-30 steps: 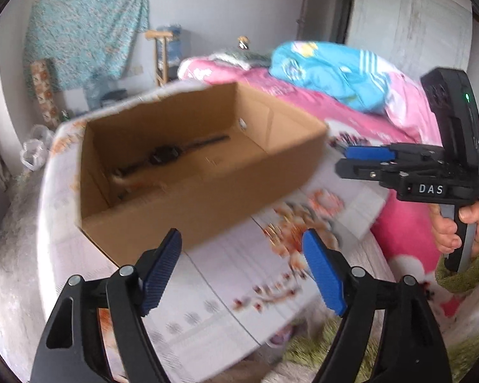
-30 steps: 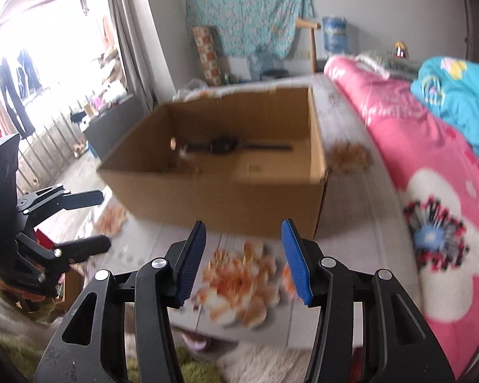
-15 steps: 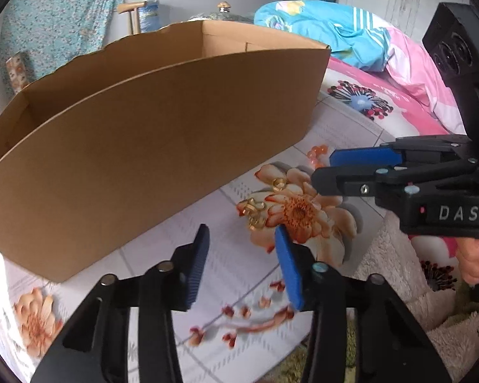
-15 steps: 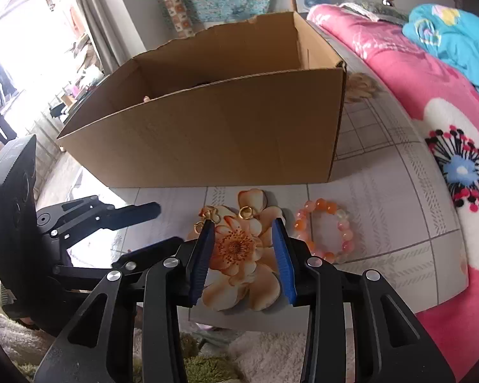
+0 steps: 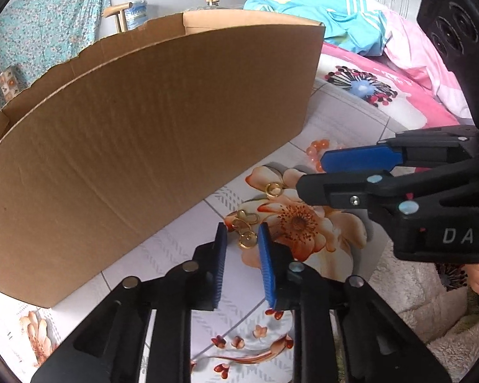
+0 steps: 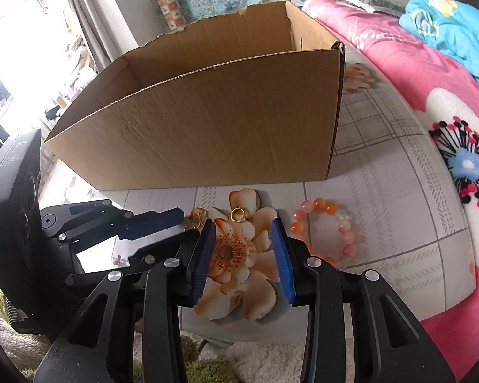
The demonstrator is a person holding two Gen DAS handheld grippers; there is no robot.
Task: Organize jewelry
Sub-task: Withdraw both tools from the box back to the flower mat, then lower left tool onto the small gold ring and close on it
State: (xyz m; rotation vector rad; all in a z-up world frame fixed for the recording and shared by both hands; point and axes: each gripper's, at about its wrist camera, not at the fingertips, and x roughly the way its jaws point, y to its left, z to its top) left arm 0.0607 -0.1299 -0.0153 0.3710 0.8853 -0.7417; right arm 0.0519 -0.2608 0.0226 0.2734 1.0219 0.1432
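Looking along the left gripper (image 5: 241,239), the narrowly parted fingers flank a cluster of gold rings (image 5: 246,228) lying on the flower-printed tabletop (image 5: 163,255), gripping nothing. A cardboard box (image 5: 143,134) fills the view just behind them, with a pink bedspread (image 5: 408,73) beyond. From the right wrist, the right gripper (image 6: 242,239) hangs open and empty over a printed flower; a single gold ring (image 6: 237,214) lies ahead, a beaded bracelet (image 6: 325,226) just right, curtains (image 6: 89,9) at far left.

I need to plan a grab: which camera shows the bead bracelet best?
Right wrist view: the whole bracelet lies in plain sight on the table, right of the right tool. The left wrist view shows only a few beads behind the right tool.
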